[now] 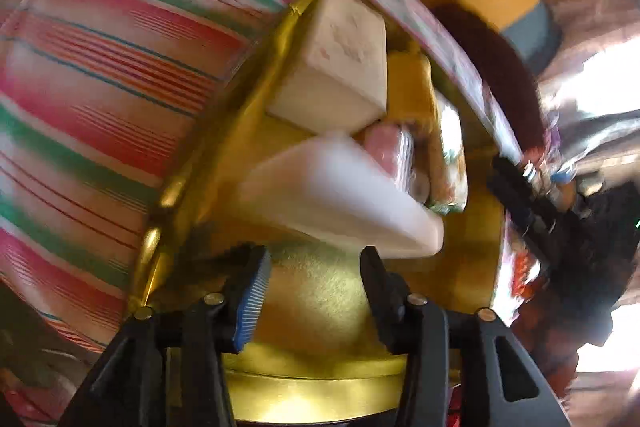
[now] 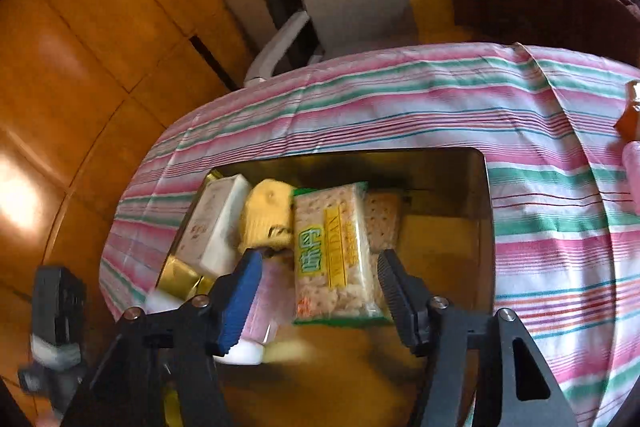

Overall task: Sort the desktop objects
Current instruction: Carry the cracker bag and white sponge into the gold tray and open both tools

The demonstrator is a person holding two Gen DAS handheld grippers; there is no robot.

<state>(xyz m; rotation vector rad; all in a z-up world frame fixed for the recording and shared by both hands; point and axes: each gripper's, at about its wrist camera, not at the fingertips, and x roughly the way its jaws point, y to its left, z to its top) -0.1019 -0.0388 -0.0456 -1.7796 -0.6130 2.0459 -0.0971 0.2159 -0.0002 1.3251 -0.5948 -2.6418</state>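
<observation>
Hovering spread and empty, both claws (image 1: 312,267) (image 2: 320,279) overhang the crowded gold tin (image 2: 486,227).

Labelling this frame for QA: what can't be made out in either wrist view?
- White block, left wrist view: motion blur; contact with the open left gripper unclear.
- Pink packet, right wrist view: half hidden behind the right gripper finger.
- Orange item, right wrist view: cut off by the edge.
- Gold tin floor: mostly covered.

Open left claw (image 1: 312,283) over gold tin (image 1: 472,267), white block (image 1: 340,203) just beyond fingertips.
</observation>
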